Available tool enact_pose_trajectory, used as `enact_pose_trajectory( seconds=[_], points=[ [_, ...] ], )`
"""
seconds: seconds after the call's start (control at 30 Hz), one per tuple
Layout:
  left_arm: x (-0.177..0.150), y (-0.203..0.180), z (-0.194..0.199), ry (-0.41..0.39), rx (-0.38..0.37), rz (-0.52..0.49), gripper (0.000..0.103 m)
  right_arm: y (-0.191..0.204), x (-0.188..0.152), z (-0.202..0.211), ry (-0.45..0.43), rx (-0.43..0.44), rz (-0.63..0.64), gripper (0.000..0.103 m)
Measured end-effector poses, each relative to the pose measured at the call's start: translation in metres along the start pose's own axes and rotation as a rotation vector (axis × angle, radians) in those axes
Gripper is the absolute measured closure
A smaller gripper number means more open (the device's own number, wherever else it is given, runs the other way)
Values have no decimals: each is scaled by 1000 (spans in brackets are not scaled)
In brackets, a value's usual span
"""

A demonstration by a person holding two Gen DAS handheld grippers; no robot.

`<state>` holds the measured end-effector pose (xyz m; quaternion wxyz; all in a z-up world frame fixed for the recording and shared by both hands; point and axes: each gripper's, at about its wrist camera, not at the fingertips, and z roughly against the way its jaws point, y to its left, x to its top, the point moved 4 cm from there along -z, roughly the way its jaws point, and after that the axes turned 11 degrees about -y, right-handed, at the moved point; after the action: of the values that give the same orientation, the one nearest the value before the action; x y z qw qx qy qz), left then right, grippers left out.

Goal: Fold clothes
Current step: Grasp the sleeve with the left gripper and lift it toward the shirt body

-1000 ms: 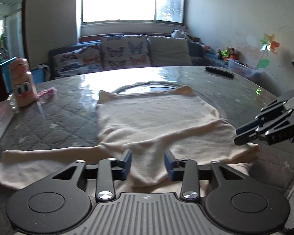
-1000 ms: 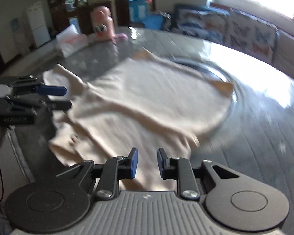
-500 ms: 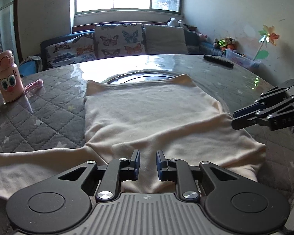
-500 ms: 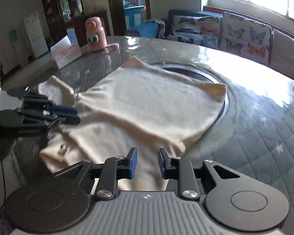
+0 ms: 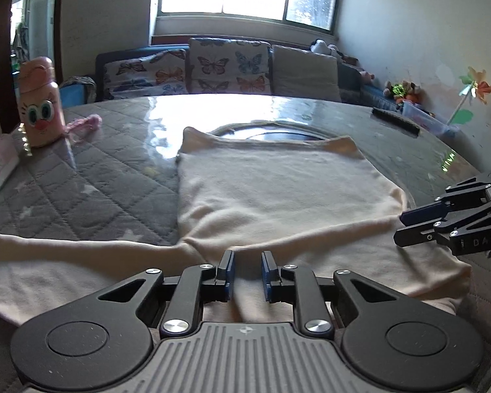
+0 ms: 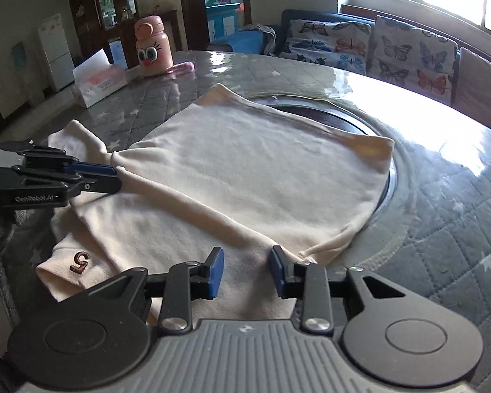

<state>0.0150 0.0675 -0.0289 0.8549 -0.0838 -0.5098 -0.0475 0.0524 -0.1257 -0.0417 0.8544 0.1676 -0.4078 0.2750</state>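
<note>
A cream long-sleeved shirt (image 5: 278, 196) lies spread on the quilted round table (image 5: 98, 180), one sleeve (image 5: 65, 245) stretched to the left. My left gripper (image 5: 247, 275) is narrowly closed with a ridge of cloth between its pads. In the right wrist view it (image 6: 116, 180) pinches the shirt (image 6: 245, 163) at the armpit crease. A raised fold runs from there to my right gripper (image 6: 247, 271), whose jaws are opening above flat cloth, pads clear of it. That gripper (image 5: 401, 229) also shows at the shirt's right edge. A brown "5" patch (image 6: 79, 262) marks the near cuff.
A pink cartoon bottle (image 6: 152, 47) and a tissue box (image 6: 98, 82) stand at the table's far left. A dark turntable (image 6: 360, 121) lies under the shirt's far end. A black remote (image 5: 394, 119) rests at the far right. A sofa with butterfly cushions (image 5: 229, 65) stands behind.
The left jaws have narrowed onto the cloth and the right jaws have widened. Both grippers have come lower and shifted over the shirt, which now lies flatter.
</note>
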Motion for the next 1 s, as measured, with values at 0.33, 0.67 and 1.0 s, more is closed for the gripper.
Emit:
enact_pose_trajectory(
  seconds=[0.33,0.67,1.0],
  points=[
    [4,71,36,-29,225,71,63,53,18,-32,5,134,90,71],
    [-11,138,61,-15,457,167,55,119,18,-44,-14,250,254,68],
    [-16,168,64,-14,545,238,55,120,36,-62,-31,248,209,68]
  ],
)
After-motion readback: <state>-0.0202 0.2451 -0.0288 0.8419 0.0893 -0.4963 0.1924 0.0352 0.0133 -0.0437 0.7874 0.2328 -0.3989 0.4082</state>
